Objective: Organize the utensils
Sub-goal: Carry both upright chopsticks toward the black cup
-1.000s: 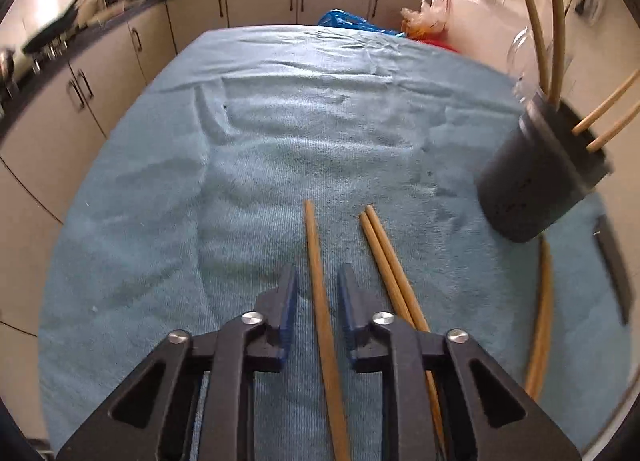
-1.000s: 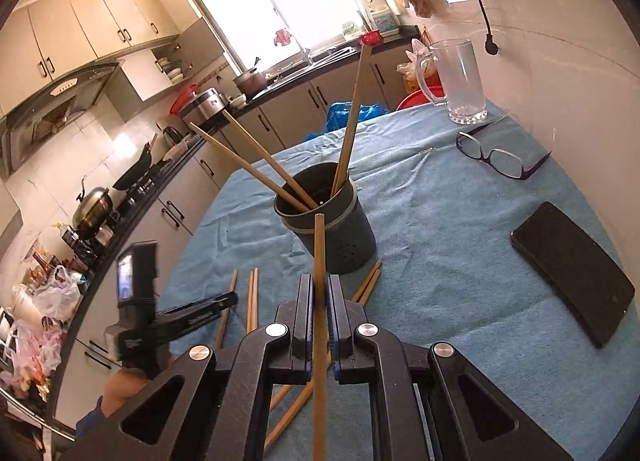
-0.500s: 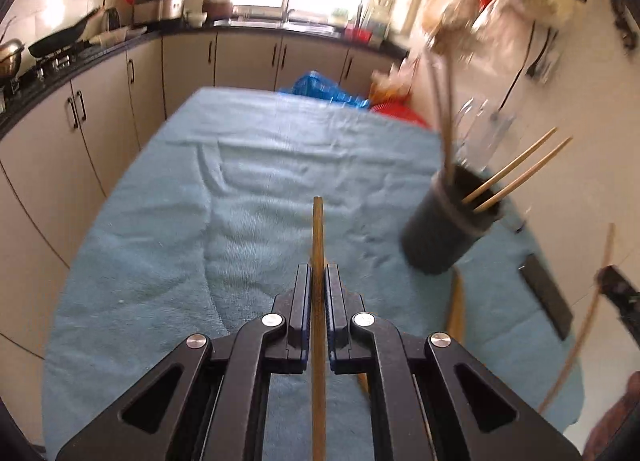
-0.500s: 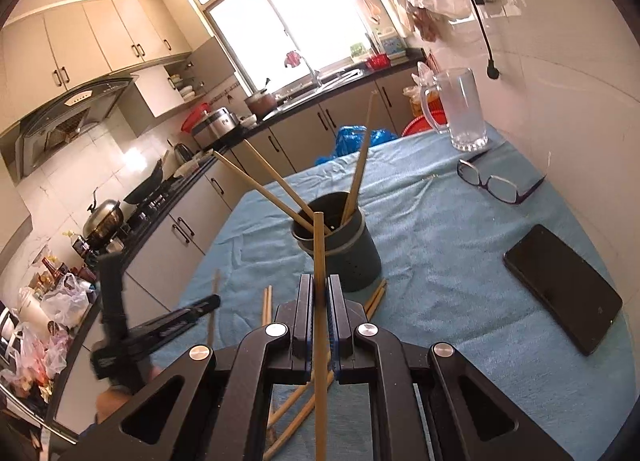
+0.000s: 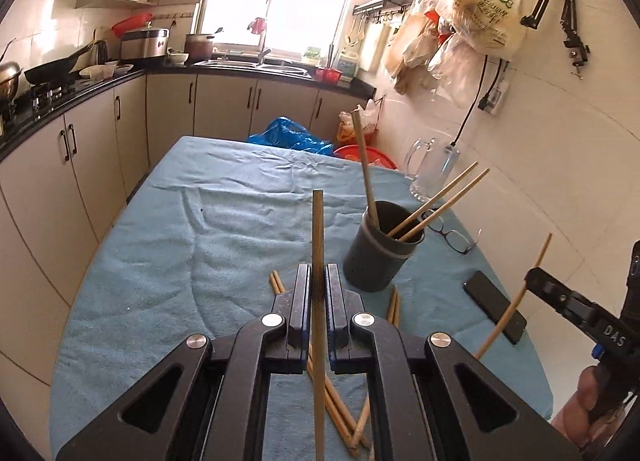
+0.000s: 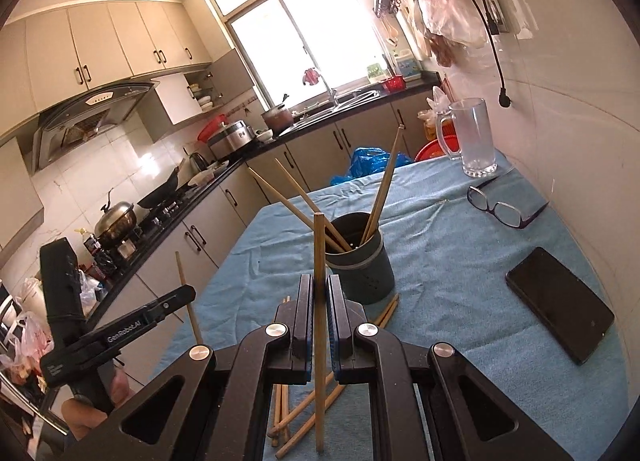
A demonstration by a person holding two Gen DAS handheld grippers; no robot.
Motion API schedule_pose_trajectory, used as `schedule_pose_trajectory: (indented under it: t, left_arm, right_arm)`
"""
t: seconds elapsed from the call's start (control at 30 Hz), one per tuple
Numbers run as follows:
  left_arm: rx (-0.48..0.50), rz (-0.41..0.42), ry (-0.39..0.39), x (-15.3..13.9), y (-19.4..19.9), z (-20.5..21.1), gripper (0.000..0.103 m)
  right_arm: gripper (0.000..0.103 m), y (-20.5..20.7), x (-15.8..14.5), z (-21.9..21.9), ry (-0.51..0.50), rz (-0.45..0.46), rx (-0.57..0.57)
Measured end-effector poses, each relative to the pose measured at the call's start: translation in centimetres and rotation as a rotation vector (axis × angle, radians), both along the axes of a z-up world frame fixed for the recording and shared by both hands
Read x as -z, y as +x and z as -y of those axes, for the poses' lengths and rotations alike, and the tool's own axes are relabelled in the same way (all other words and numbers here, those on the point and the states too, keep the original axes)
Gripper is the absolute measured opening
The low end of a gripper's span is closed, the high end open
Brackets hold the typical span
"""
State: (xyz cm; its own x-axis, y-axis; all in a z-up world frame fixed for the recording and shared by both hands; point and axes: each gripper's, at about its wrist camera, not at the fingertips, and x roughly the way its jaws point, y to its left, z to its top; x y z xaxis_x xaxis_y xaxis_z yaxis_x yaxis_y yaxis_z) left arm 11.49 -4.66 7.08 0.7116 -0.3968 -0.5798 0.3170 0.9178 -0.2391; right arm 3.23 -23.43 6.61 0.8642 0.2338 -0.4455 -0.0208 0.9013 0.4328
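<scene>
Chopsticks are mid-transfer: our left gripper [image 5: 318,293] pinches one chopstick [image 5: 317,229] at lower centre, our right gripper [image 6: 319,301] pinches another [image 6: 319,249]. We judge the step as carrying both to the dark holder [image 5: 380,257], right of centre. Next, each tip must be lined up over the rim and released. We count three chopsticks in the holder, two held, and several loose chopsticks [image 6: 296,417] on the blue cloth [image 5: 160,253], too overlapped to count.

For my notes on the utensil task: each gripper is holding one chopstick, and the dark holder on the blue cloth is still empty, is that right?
Not quite: the holder is not empty. The right wrist view shows three chopsticks standing in it. The rest holds: the left gripper and the right gripper each clamp one chopstick, and the holder stands on the blue cloth.
</scene>
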Motion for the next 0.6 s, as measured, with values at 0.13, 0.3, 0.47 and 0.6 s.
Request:
schedule_pose_trajectory:
  t: [0.13,0.3,0.47,0.6]
  left_arm:
    - [0.005,0.018,-0.003,-0.6,-0.7,0.1,0.006]
    - [0.017,0.030,-0.011,-1.1,-1.1,0.1,0.006]
    - [0.018,0.040,-0.021,-1.6,-1.4,0.0,0.006]
    - [0.017,0.047,-0.029,-1.8,-1.6,-0.1,0.006]
  right_arm:
    - [0.007,-0.1,0.0,-0.1,0.002,0.000,-0.004]
    - [0.007,-0.1,0.0,-0.1,0.003,0.003,-0.007]
    - [0.007,-0.2,-0.3,-0.3,0.002,0.010,-0.010]
    - [0.007,-0.3,-0.5,-0.2,0.003,0.018,-0.011]
